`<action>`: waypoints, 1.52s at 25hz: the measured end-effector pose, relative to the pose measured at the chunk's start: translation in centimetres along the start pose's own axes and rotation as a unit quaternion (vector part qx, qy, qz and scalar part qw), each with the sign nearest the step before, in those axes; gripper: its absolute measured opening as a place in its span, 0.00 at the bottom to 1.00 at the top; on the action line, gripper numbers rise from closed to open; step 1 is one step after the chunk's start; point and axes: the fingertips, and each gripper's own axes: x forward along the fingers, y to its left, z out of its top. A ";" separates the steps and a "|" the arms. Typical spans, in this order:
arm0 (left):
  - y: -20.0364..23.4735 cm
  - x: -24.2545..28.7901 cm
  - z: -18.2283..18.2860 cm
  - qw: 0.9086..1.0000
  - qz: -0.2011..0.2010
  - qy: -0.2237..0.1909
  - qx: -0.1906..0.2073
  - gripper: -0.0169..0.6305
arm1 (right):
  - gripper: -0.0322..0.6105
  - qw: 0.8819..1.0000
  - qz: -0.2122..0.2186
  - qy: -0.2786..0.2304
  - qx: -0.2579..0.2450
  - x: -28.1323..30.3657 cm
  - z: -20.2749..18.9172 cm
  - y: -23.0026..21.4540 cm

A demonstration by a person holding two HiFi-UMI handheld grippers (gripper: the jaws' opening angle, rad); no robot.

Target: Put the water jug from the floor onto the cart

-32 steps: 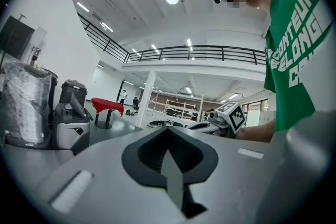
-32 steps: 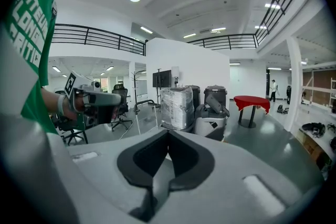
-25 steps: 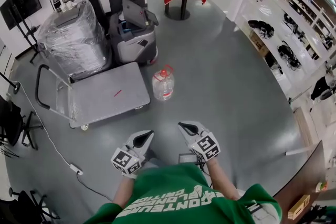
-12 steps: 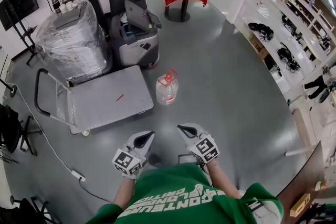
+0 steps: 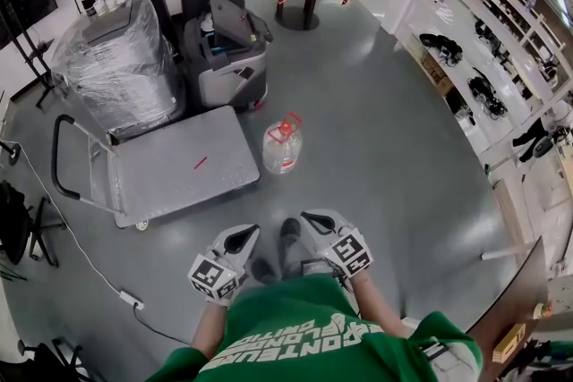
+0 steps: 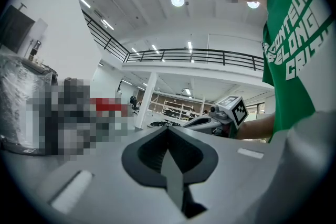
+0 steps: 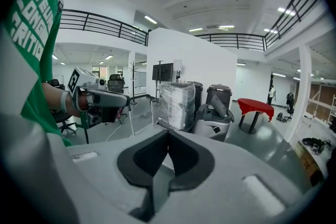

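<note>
Beside cart (image 5: 152, 179), water jug (image 5: 281, 148), apparently upright.

The right gripper (image 7: 168, 132) has its jaws pressed together on nothing, and beyond them stand a wrapped stack (image 7: 177, 105), a dark bin (image 7: 219, 93) and a red table (image 7: 255, 107), with the left gripper (image 7: 122, 100) at the left.

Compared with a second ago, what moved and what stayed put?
The person has stepped forward: a shoe now shows between the left hand-held gripper and right hand-held gripper. Nothing was grabbed or let go. Both stay shut and empty, and the water jug still stands on the floor beside the cart.
</note>
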 end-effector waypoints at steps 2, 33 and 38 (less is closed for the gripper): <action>0.3 0.0 0.0 1.000 -0.002 0.000 0.001 0.05 | 0.04 1.000 -0.001 0.001 0.001 0.2 -0.1 -0.1; 13.7 7.3 4.5 0.999 0.038 -0.009 -0.014 0.05 | 0.04 1.000 0.016 0.008 0.010 12.6 2.5 -12.7; 18.3 10.0 6.8 0.998 0.060 -0.004 -0.012 0.05 | 0.04 0.999 0.026 0.021 -0.001 15.7 4.0 -16.8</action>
